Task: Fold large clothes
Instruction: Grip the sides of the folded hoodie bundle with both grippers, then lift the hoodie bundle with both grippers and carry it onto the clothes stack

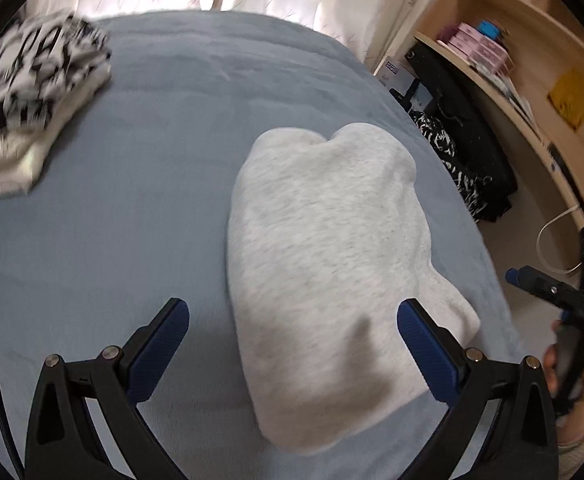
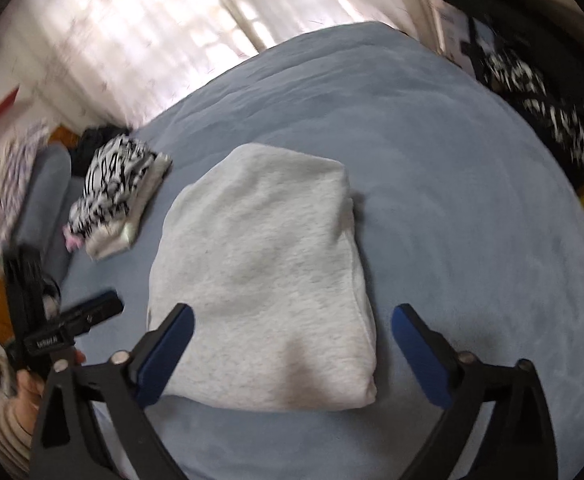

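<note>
The left gripper (image 1: pixel 292 328) hangs over the near end of the folded grey garment (image 1: pixel 324 272), jaws spread wide and holding nothing. The right gripper (image 2: pixel 292 336) is likewise wide open and empty (its blue pads (image 2: pixel 420 356) clear of the cloth). The garment lies in a neat bundle on the blue bed cover (image 2: pixel 452 184), well apart from a folded black-and-white patterned piece (image 2: pixel 112 192) farther off beside the curtains (image 2: pixel 140 28).
</note>
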`<state>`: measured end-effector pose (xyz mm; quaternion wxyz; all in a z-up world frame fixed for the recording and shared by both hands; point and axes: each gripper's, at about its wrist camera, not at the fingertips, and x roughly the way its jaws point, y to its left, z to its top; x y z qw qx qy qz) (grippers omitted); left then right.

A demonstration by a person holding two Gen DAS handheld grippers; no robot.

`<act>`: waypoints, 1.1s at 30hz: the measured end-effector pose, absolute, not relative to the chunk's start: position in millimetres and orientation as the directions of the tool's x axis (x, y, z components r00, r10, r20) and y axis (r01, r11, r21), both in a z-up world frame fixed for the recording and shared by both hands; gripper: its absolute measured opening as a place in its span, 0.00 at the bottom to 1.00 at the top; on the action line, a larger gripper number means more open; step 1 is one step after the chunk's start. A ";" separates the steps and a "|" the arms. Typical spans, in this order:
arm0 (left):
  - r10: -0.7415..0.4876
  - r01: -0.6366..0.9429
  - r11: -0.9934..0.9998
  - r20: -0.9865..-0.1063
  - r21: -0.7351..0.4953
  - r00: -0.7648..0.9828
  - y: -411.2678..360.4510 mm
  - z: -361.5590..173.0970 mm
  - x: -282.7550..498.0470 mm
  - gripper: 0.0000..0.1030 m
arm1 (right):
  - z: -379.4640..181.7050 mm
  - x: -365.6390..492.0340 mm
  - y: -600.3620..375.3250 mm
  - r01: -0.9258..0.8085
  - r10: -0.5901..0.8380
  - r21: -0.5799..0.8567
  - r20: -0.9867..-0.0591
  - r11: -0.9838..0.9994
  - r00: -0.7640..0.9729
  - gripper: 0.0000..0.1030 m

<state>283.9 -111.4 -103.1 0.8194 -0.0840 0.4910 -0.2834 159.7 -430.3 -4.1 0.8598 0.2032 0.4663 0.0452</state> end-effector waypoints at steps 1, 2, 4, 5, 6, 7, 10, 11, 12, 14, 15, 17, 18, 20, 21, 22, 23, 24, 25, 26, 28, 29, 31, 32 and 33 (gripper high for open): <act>-0.556 0.375 0.820 -0.757 -0.432 0.345 -103.6 -105.7 285.2 1.00 | -7.0 160.6 -435.2 0.121 0.274 0.404 -0.783 0.907 0.558 0.99; -0.557 0.372 0.819 -0.758 -0.436 0.339 -99.5 -107.9 285.7 1.00 | -10.8 161.6 -440.9 0.129 0.285 0.418 -0.784 0.899 0.552 0.99; -0.561 0.372 0.815 -0.766 -0.444 0.313 -91.0 -113.8 287.3 1.00 | -20.7 164.8 -450.7 0.141 0.312 0.445 -0.788 0.884 0.531 0.99; -0.565 0.374 0.811 -0.769 -0.450 0.300 -90.3 -116.7 288.5 1.00 | -25.1 166.2 -453.7 0.146 0.323 0.456 -0.789 0.878 0.523 0.99; -0.572 0.376 0.805 -0.769 -0.459 0.286 -90.1 -119.7 290.3 1.00 | -31.0 168.5 -457.2 0.148 0.339 0.469 -0.790 0.871 0.511 1.00; -0.580 0.379 0.798 -0.767 -0.469 0.273 -91.7 -122.6 292.5 1.00 | -37.6 171.5 -459.6 0.147 0.358 0.484 -0.790 0.862 0.498 1.00; -0.626 0.389 0.763 -0.741 -0.516 0.244 -101.3 -129.4 299.9 1.00 | -58.2 182.1 -462.9 0.144 0.408 0.522 -0.786 0.841 0.464 1.00; -0.650 0.390 0.744 -0.724 -0.543 0.231 -106.6 -132.2 301.9 1.00 | -64.3 185.5 -463.1 0.140 0.424 0.533 -0.783 0.834 0.455 1.00; -0.679 0.392 0.718 -0.703 -0.575 0.212 -112.2 -135.9 304.1 1.00 | -72.4 190.0 -463.1 0.133 0.445 0.548 -0.779 0.826 0.442 1.00; -0.705 0.399 0.689 -0.687 -0.604 0.177 -125.3 -145.0 308.5 1.00 | -83.9 196.9 -462.1 0.122 0.481 0.575 -0.767 0.809 0.424 1.00; -0.708 0.405 0.683 -0.687 -0.608 0.163 -131.3 -149.7 310.5 1.00 | -89.9 201.0 -460.6 0.113 0.498 0.586 -0.762 0.802 0.414 1.00; -0.705 0.412 0.680 -0.695 -0.607 0.139 -140.3 -158.6 312.4 1.00 | -100.0 209.3 -454.9 0.085 0.536 0.608 -0.750 0.790 0.388 1.00; -0.705 0.414 0.675 -0.699 -0.611 0.118 -145.0 -164.6 314.3 1.00 | -103.1 212.3 -453.0 0.070 0.550 0.615 -0.746 0.786 0.377 1.00; -0.720 0.422 0.657 -0.686 -0.625 0.104 -149.0 -172.4 316.7 1.00 | -109.9 219.3 -446.8 0.041 0.577 0.628 -0.737 0.777 0.352 1.00; -0.728 0.426 0.647 -0.678 -0.632 0.100 -149.2 -173.7 318.1 1.00 | -114.4 223.4 -443.1 0.025 0.596 0.639 -0.730 0.769 0.333 1.00; -0.735 0.428 0.638 -0.672 -0.640 0.092 -149.4 -175.8 319.2 1.00 | -118.3 227.1 -440.9 0.015 0.606 0.644 -0.728 0.765 0.319 1.00; -0.743 0.431 0.627 -0.665 -0.649 0.080 -149.5 -178.5 320.2 1.00 | -121.7 230.8 -437.0 0.008 0.610 0.642 -0.732 0.767 0.304 1.00; -0.750 0.434 0.615 -0.658 -0.658 0.067 -151.0 -180.7 322.2 1.00 | -127.7 237.7 -432.0 0.000 0.607 0.633 -0.743 0.774 0.284 1.00; -0.758 0.433 0.604 -0.650 -0.669 0.052 -150.0 -183.4 324.4 1.00 | -132.5 241.4 -428.9 -0.003 0.607 0.630 -0.747 0.777 0.271 1.00; -0.766 0.428 0.592 -0.642 -0.682 0.035 -146.9 -186.4 327.6 1.00 | -138.8 246.9 -425.8 0.000 0.612 0.633 -0.749 0.774 0.253 1.00; -0.778 0.415 0.573 -0.629 -0.707 0.003 -143.4 -193.3 333.1 1.00 | -145.3 254.0 -425.0 0.007 0.617 0.636 -0.750 0.771 0.238 1.00; -0.780 0.412 0.569 -0.626 -0.712 -0.004 -144.1 -195.1 334.6 1.00 | -147.9 257.7 -424.3 0.009 0.623 0.641 -0.748 0.767 0.230 1.00; -0.783 0.416 0.559 -0.621 -0.718 -0.020 -145.7 -196.5 336.6 1.00 | -151.7 261.3 -423.4 0.008 0.635 0.652 -0.741 0.758 0.217 1.00; -0.783 0.419 0.555 -0.621 -0.719 -0.028 -146.3 -197.4 337.5 1.00 | -153.5 263.0 -422.5 0.003 0.643 0.658 -0.737 0.753 0.209 1.00; -0.784 0.419 0.551 -0.620 -0.722 -0.037 -148.2 -198.6 339.1 1.00 | -155.2 264.6 -421.6 0.000 0.646 0.660 -0.736 0.752 0.206 1.00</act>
